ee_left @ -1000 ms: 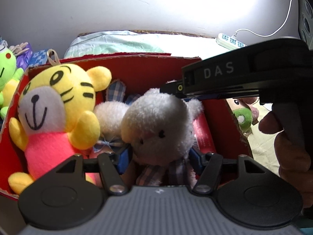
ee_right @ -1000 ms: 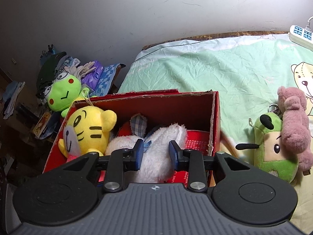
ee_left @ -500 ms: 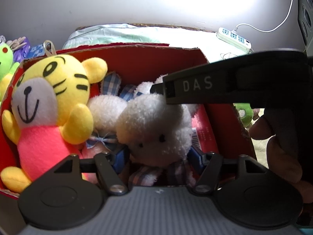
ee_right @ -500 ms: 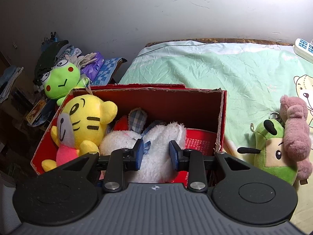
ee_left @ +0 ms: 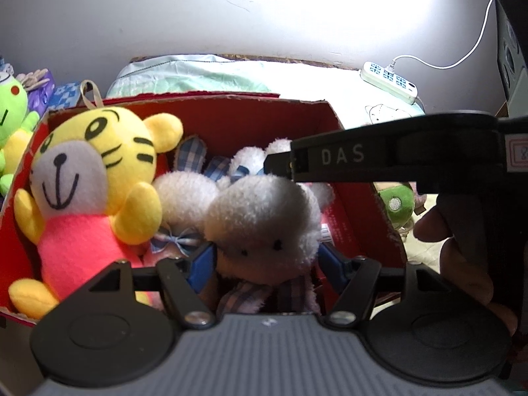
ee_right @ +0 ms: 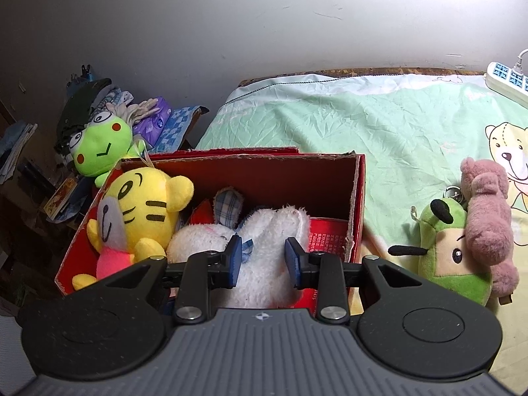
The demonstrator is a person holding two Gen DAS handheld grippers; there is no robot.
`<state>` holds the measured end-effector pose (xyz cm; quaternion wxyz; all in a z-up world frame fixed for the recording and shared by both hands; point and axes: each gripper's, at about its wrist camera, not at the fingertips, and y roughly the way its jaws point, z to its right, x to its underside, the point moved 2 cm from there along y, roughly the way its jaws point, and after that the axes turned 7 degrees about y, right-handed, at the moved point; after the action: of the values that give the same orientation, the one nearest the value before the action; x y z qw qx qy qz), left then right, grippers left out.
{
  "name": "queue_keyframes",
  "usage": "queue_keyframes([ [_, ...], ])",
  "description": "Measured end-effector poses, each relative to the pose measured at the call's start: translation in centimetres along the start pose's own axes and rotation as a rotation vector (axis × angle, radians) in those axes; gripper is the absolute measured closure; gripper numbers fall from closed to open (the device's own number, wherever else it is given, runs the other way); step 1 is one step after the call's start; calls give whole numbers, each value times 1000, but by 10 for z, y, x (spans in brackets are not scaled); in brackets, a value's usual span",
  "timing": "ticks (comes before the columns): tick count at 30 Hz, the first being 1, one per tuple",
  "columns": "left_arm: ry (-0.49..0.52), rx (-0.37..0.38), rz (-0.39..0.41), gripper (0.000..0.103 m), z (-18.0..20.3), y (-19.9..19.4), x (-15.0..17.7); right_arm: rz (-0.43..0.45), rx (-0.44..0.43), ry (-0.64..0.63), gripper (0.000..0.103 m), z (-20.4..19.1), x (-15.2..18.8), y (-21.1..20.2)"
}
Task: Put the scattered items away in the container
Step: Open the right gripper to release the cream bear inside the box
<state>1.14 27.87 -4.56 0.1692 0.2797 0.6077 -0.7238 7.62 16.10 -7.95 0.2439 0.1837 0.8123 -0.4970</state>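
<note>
Opening left jaws, white plush rabbit (ee_left: 264,221) between

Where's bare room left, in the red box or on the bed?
Red box: only the right end over the red printed floor is bare; yellow tiger plush and white rabbit plush fill the rest. Green bedsheet lies bare behind the box, left of green plush.
</note>
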Motion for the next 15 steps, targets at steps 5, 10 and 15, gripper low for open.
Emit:
queue_keyframes([
  [5,0,-24,3,34,-1,-4,-2,34,14,-55,70,-9,3,-6],
  [10,-6,-44,1,34,0,-6,1,39,26,-47,70,-6,6,-12],
  [15,-13,-64,17,34,2,-16,5,65,20,-40,70,-5,11,-26],
])
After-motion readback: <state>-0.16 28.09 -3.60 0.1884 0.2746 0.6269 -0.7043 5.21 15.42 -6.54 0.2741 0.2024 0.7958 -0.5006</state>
